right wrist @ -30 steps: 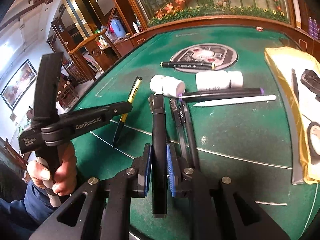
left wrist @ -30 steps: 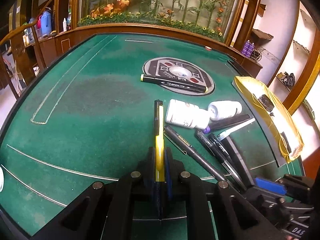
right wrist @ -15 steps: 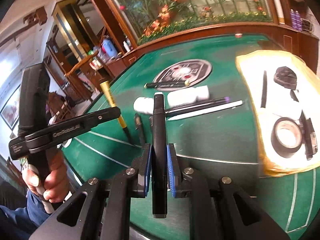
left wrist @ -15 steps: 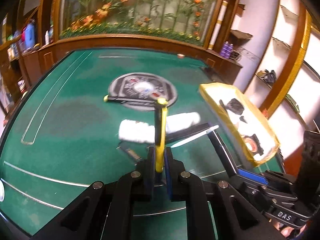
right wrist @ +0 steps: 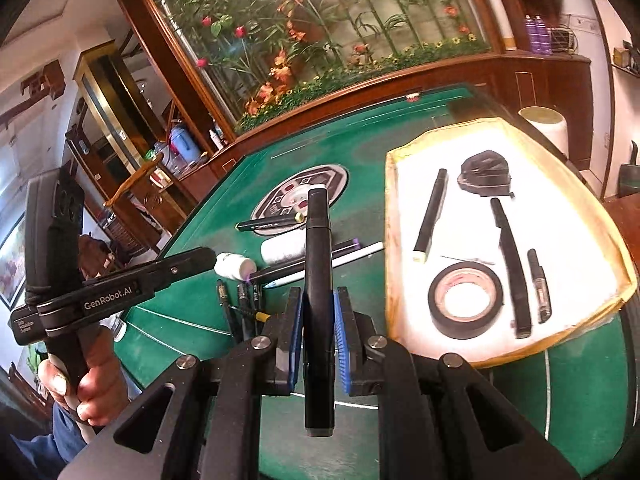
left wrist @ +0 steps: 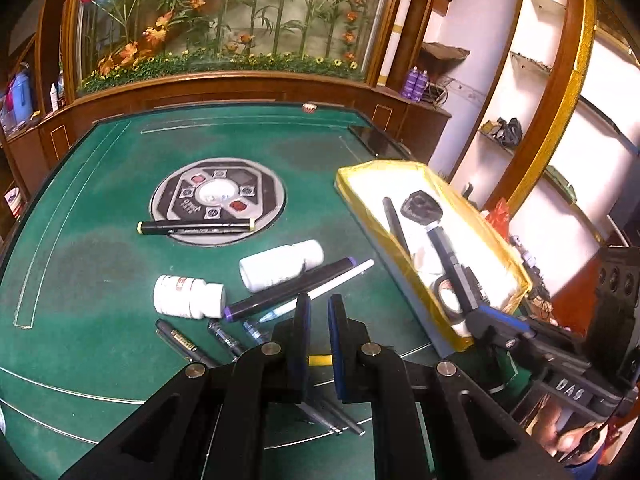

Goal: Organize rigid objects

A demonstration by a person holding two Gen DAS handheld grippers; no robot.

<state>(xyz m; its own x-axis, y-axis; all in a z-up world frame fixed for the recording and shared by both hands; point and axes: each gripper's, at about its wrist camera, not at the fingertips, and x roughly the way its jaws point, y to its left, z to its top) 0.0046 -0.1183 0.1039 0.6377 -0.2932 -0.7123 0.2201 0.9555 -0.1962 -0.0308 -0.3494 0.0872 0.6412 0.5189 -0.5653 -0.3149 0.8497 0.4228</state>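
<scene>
Right wrist view has the right gripper (right wrist: 318,320) clamped on a black marker (right wrist: 317,280), with the yellow-rimmed tray (right wrist: 624,280) just ahead, so I'd lay it flat in the bare patch beside the tape (right wrist: 465,299). Left gripper (left wrist: 319,326) is pinched nearly closed on a yellow pen (left wrist: 320,360), so I'd keep it clear until the tray's free; bottles (left wrist: 188,296) and other pens are on the surface beyond.

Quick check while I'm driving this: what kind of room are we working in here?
Most likely a home or club games room. The work surface is a green felt mahjong table with a round control panel at its centre, backed by a glass-fronted display of artificial flowers and wooden cabinets.
</scene>
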